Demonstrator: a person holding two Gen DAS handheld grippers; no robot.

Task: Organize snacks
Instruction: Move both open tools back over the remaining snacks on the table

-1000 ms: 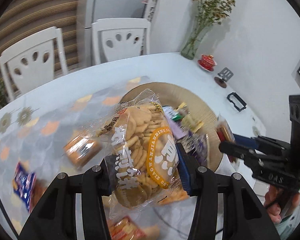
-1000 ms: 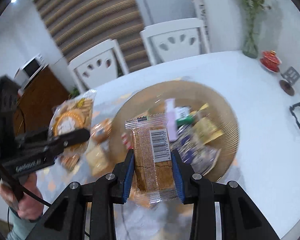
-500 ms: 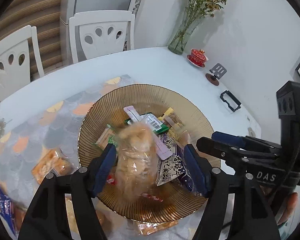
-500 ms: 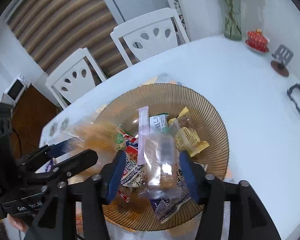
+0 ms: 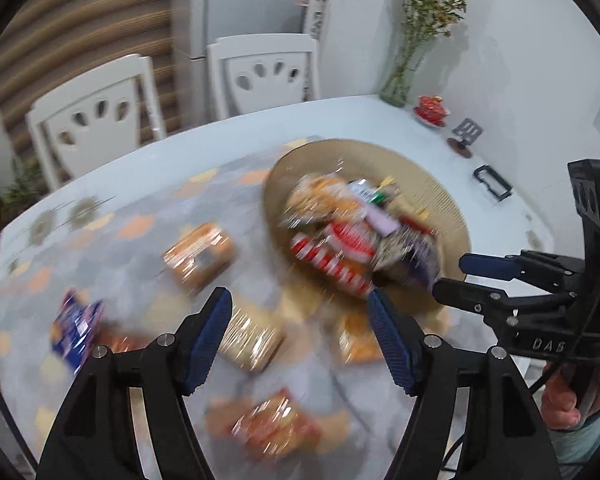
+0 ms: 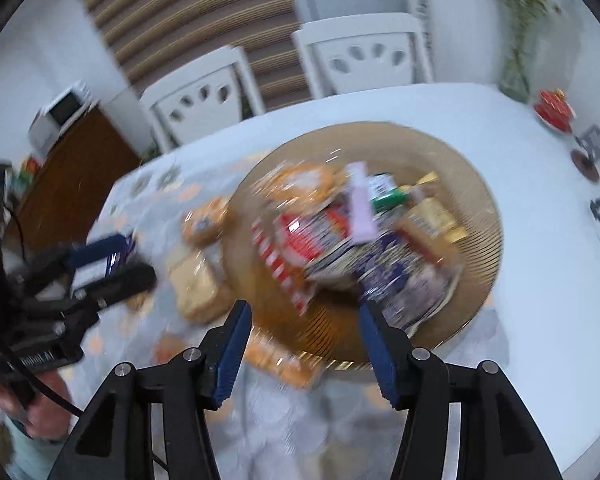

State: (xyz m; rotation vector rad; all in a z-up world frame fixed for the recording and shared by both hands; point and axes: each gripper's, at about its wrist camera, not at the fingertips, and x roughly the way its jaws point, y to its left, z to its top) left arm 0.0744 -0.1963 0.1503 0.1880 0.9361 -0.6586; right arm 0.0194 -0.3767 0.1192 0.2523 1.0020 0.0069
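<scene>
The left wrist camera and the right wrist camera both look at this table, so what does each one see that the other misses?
Only the left view shows the red packet nearest the camera and the blue packet lying on the mat. Only the right view shows the microwave on a brown cabinet. Both share the golden plate heaped with snacks, the two white chairs, the red cup, and both open, empty grippers: left gripper, right gripper.

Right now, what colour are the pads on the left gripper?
Dark blue pads, seen best in the left wrist view.
</scene>
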